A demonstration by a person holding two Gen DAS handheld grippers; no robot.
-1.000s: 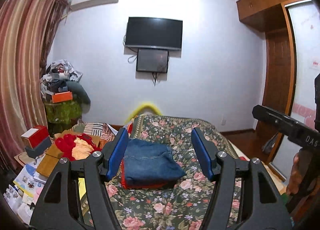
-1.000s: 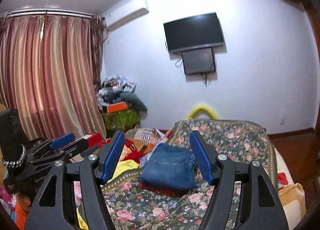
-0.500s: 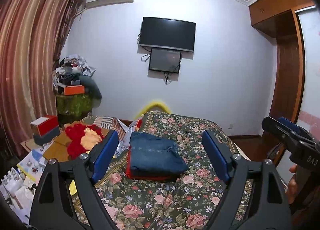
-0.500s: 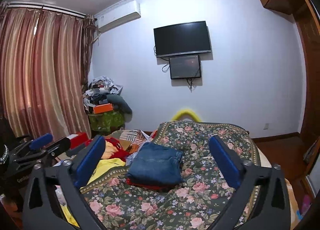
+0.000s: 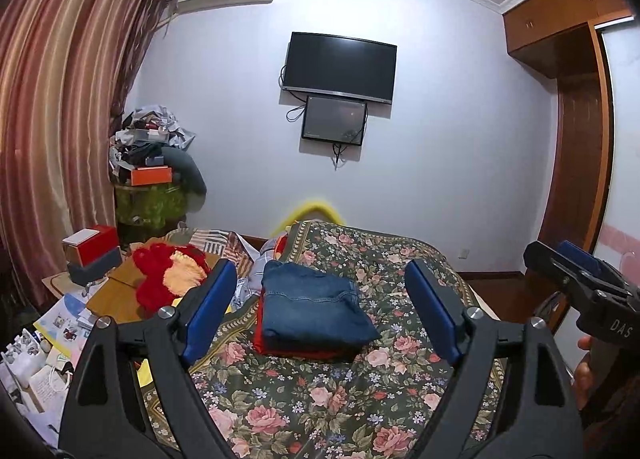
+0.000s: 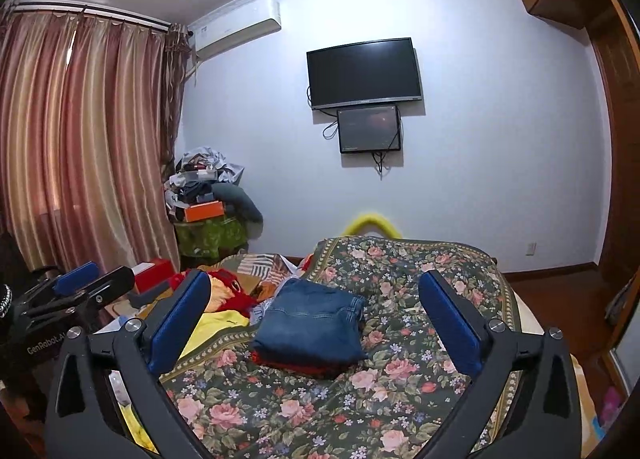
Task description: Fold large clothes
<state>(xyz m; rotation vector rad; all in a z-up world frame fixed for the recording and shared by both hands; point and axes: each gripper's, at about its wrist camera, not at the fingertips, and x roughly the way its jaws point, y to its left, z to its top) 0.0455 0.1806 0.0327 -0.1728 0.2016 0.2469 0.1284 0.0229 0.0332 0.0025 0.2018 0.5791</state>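
Folded blue jeans lie on top of a folded red garment on the floral bed cover. The stack also shows in the right wrist view. My left gripper is open and empty, held back from the stack and above the bed. My right gripper is open and empty, also held back from the stack. The right gripper also shows at the right edge of the left wrist view. The left gripper also shows at the left edge of the right wrist view.
A heap of unfolded clothes, red and yellow, lies left of the stack. Boxes and papers crowd the left side. A cluttered stand, curtains, a wall TV and a wardrobe surround the bed.
Both grippers have opened wider and drawn back from the folded stack. The views have tilted up a little, showing more of the room.
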